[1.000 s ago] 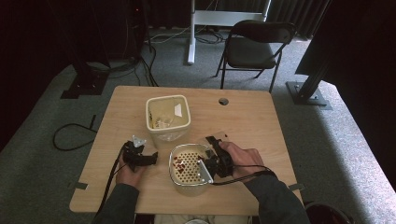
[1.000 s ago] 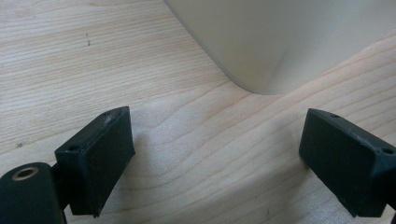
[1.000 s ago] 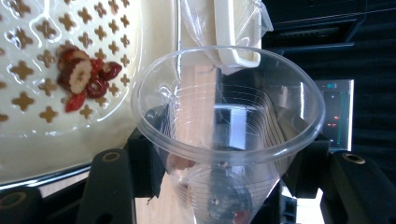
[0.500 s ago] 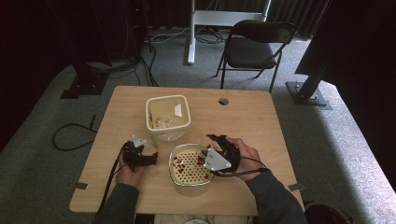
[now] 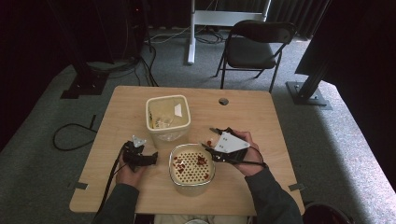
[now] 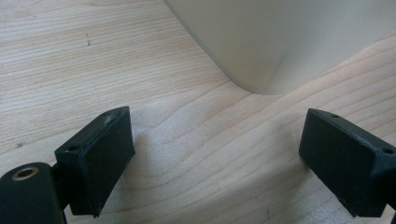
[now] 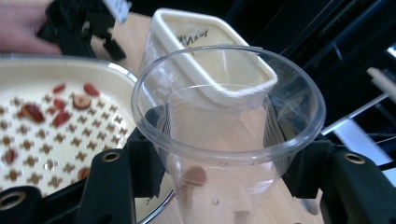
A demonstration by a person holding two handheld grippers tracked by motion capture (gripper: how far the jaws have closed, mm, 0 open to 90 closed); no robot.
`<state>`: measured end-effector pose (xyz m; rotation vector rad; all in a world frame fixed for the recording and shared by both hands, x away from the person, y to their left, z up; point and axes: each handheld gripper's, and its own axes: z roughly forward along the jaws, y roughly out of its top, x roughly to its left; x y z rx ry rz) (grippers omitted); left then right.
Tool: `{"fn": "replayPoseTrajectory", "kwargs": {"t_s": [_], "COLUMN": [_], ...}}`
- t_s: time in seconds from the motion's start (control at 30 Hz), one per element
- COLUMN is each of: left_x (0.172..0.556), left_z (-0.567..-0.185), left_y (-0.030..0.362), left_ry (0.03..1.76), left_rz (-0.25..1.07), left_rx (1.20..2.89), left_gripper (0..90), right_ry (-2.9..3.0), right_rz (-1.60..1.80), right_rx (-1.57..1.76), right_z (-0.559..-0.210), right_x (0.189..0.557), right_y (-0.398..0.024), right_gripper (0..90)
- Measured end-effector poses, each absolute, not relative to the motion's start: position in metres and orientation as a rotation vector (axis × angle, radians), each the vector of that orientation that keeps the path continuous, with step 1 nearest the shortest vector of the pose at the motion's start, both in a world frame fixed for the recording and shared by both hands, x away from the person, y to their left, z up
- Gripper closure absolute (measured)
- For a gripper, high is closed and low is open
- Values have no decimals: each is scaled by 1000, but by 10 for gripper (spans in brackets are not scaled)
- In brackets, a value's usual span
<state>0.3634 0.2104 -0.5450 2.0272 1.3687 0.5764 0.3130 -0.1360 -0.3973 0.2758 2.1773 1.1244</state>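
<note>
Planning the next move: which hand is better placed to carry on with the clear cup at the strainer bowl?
Right. The right gripper already clamps the clear cup beside the strainer bowl. The left gripper is open over bare table.

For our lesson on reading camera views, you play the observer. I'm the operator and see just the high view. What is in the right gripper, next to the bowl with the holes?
Observer: A clear plastic cup. The right gripper has a jaw pressed on each side of it, below the rim.
Operator: Is the cup full?
Observer: It is mostly empty. A brownish bit or two shows low down, but I cannot tell if they are inside the cup or behind it.
Operator: And the left gripper?
Observer: The left gripper is open with nothing between its jaws. It sits low over the bare table, with a cream container just ahead.
</note>
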Motion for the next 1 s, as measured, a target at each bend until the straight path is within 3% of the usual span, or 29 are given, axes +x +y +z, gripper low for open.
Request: {"fn": "replayPoseTrajectory", "kwargs": {"t_s": [0.4, 1.0], "left_x": [363, 363], "left_z": [-545, -545], "left_y": [210, 210], "left_ry": [1369, 1369], "left_rz": [577, 576], "left_rx": [2027, 2027], "left_gripper": [107, 107], "right_ry": [2199, 2174], "right_rz": [1429, 1467], "right_rx": [612, 684], "right_z": [-389, -383], "right_x": [343, 360], "right_y": [-162, -159], "right_gripper": [412, 410]}}
